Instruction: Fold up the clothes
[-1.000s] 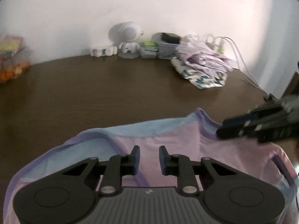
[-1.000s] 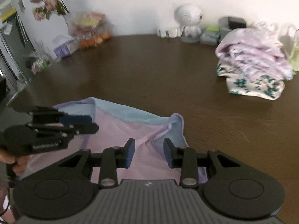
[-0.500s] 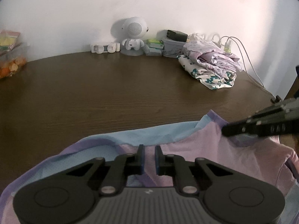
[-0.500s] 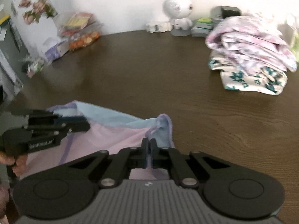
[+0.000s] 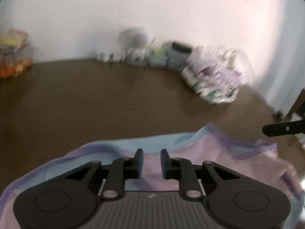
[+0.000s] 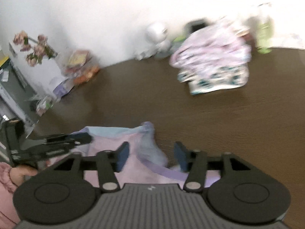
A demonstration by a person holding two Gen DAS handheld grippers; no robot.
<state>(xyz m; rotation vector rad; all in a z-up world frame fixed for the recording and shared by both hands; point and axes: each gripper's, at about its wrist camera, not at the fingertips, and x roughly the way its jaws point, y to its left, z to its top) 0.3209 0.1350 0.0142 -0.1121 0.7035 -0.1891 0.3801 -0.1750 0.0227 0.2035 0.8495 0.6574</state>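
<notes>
A pink and light-blue garment (image 5: 200, 152) lies flat at the near edge of the dark wooden counter (image 5: 114, 99), well apart from the stack of folded clothes (image 6: 213, 64) by the wall. The left gripper (image 5: 151, 161) has just parted its fingers slightly over the fabric, pinching nothing. The right gripper (image 6: 151, 157) has just released, its fingers standing wide either side of a raised fold.

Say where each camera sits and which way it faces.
Left wrist: on the left hand-held gripper, facing across the pink garment to the wall; right hand-held gripper intrudes at right.
Right wrist: on the right hand-held gripper, facing likewise; a hand at left.
Shared: the garment, the table, the folded pile.
</notes>
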